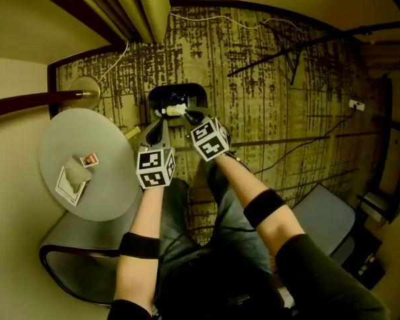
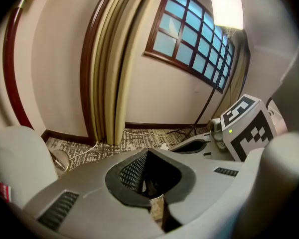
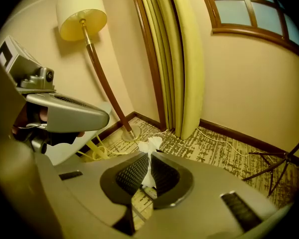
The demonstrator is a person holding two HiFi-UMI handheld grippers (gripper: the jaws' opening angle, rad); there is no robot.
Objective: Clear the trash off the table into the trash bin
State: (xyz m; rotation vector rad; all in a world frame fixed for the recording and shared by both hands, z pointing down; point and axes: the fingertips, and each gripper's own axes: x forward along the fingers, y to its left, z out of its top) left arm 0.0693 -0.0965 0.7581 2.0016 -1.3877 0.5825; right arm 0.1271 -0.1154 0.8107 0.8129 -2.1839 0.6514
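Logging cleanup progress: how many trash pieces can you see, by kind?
Crumpled paper wad on table: 1
Red packet on table: 1
Flat paper sheet on table: 1
White tissue in right gripper: 1
Total: 4

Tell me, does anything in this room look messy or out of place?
Only leftover litter: a crumpled pale paper wad, a small red-and-white packet and a flat white paper sheet lie clustered on the round grey table, not yet in the black floor bin.

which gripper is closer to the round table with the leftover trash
Left. The left gripper sits just right of the table, at the trash bin; the right gripper is beyond it, farther from the table, pinching a tissue.
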